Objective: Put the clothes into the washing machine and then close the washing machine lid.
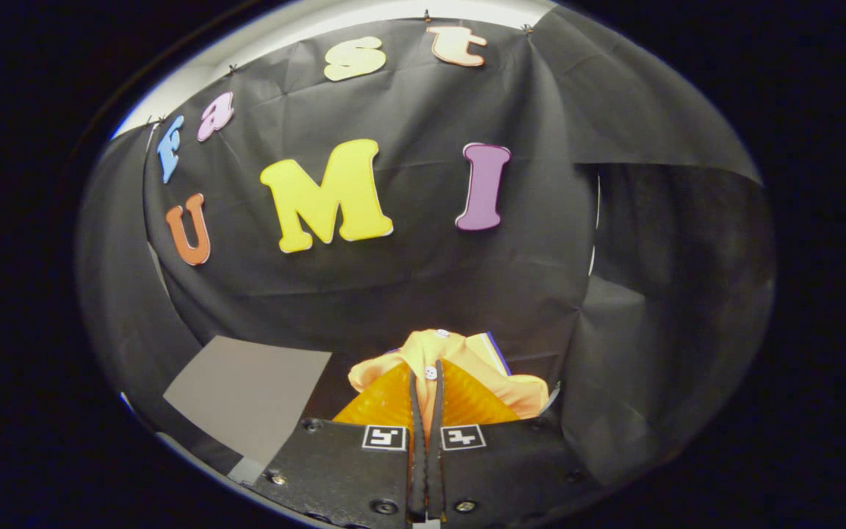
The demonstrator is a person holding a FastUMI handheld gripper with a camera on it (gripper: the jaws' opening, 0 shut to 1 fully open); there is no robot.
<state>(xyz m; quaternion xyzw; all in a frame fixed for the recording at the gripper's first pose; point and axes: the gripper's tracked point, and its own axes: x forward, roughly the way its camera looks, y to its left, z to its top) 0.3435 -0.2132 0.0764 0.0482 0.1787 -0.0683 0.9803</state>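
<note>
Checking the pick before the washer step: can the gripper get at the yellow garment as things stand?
Probably yes: the gripper looks closed on the yellow garment, fabric pinched between its fingers, nothing in the way.

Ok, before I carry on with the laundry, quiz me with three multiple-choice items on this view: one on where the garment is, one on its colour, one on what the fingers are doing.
1. Where is the garment?
A. Between the fingers and bunched just ahead of them
B. Lying flat on the grey panel
C. Hanging on the booth wall

2. What colour is most of the garment?
A. Green
B. Yellow-orange
C. White

3. How do the gripper's fingers stand?
A. Wide apart, holding nothing
B. Nearly together, pinching the garment
C. Closed on a lid handle

Answers:
1. A: the garment is caught at the gripper and rises beyond it; the grey panel lies off to one side.
2. B: its folds look yellow-orange, with a small white button.
3. B: only a thin strip of cloth separates the fingers.
</note>
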